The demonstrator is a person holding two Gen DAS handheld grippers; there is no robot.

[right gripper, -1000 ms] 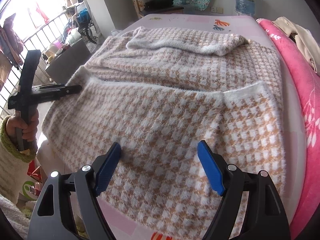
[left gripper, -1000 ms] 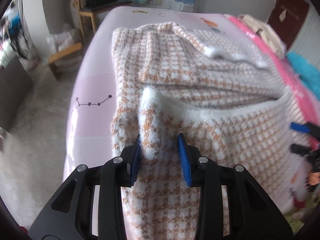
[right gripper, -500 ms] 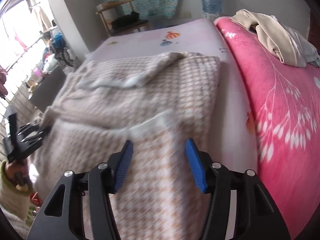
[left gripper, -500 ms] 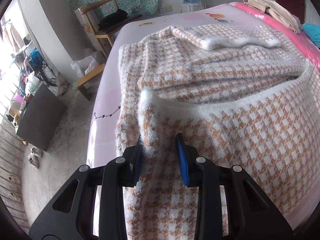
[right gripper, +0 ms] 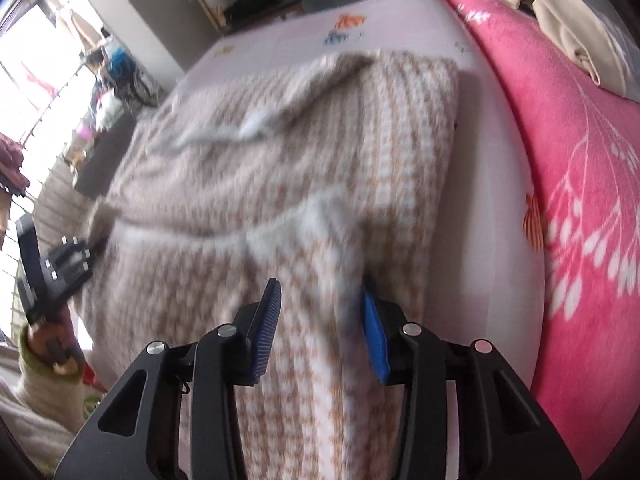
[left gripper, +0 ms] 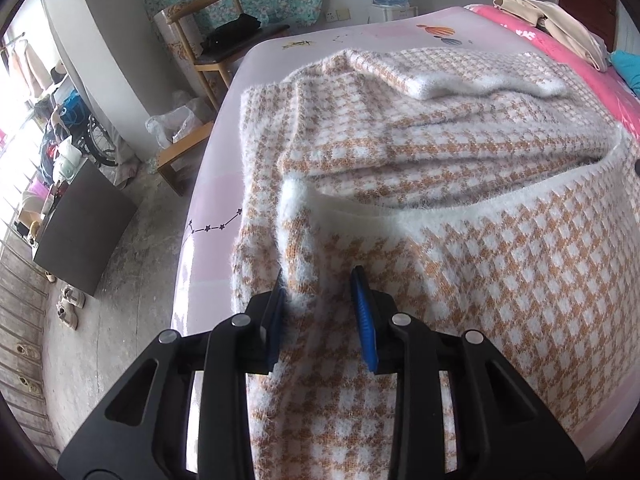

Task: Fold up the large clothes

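Note:
A large fuzzy sweater [left gripper: 440, 152] in orange-and-white houndstooth lies spread on the bed, its white hem folded up over the body. My left gripper [left gripper: 320, 300] is shut on the sweater's near left hem corner and lifts it slightly. In the right wrist view the sweater [right gripper: 300, 152] is blurred. My right gripper [right gripper: 322, 316] straddles the near right hem corner, its jaws partly closed around the fabric with a gap still showing. The left gripper [right gripper: 52, 268] shows at the far left there, held in a hand.
The bed has a pale pink sheet [left gripper: 212, 208] and a bright pink blanket [right gripper: 580, 160] along the right, with beige clothes [right gripper: 560, 20] piled on it. A wooden chair [left gripper: 216, 44], a dark cabinet [left gripper: 80, 232] and shoes stand on the floor to the left.
My right gripper has swung to the sweater's right hem corner and its jaws have narrowed around it. My left gripper keeps its hold on the left corner and has risen a little.

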